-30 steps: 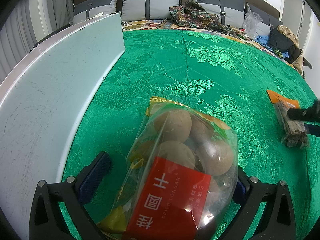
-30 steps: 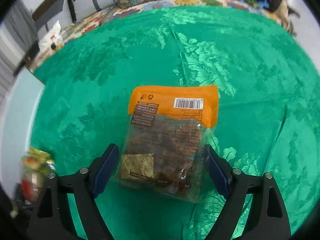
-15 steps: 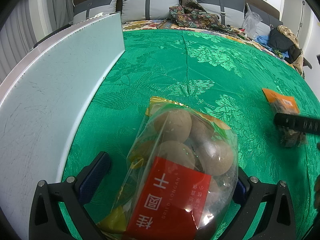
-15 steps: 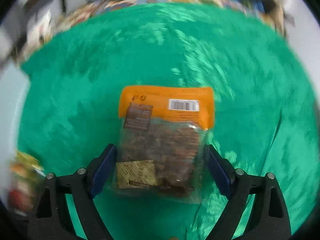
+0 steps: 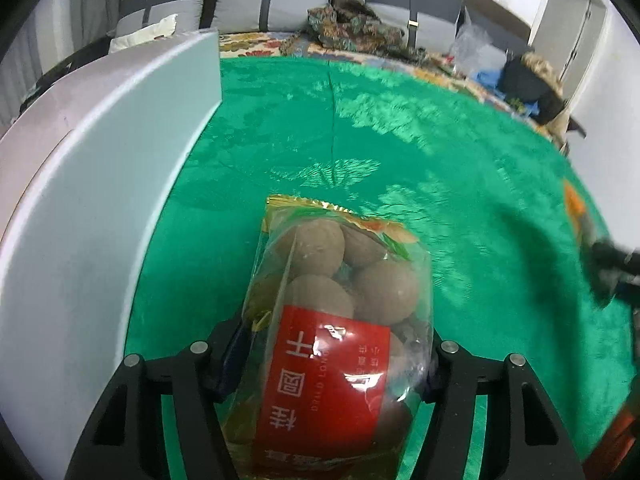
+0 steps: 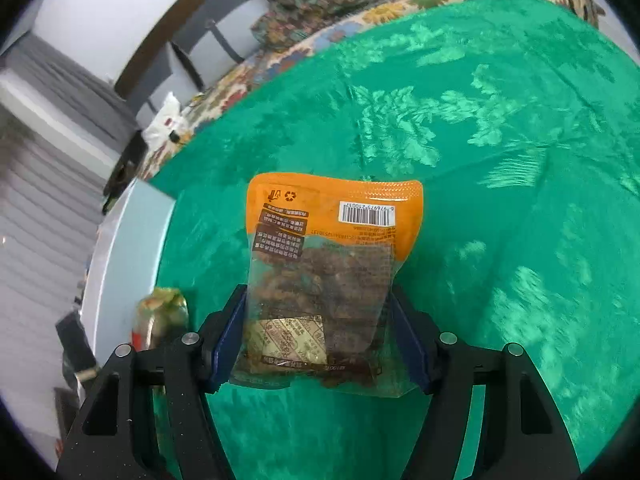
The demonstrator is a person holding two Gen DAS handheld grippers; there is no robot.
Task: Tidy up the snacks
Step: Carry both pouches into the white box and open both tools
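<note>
Crinkly plastic: left hand-held gripper [image 5: 332, 364] closes on the lumpy longan bag [image 5: 332, 340]; right hand-held gripper [image 6: 316, 344] closes on the flat, soft orange pouch [image 6: 324, 280], both gripped at their near ends.

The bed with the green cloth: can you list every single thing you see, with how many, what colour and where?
Green cloth: one, shiny green, spread over the bed.
Longan bag: one, clear with a red label, between the left tool's closing jaws.
Orange snack bag: one, orange top, brown pieces, between the right tool's closing jaws.
Pale board: one, pale blue-white, left of the longan bag.
Grey pillows: several, at the headboard.
Left tool: one, black.
Right tool: one, black with blue pads.
</note>
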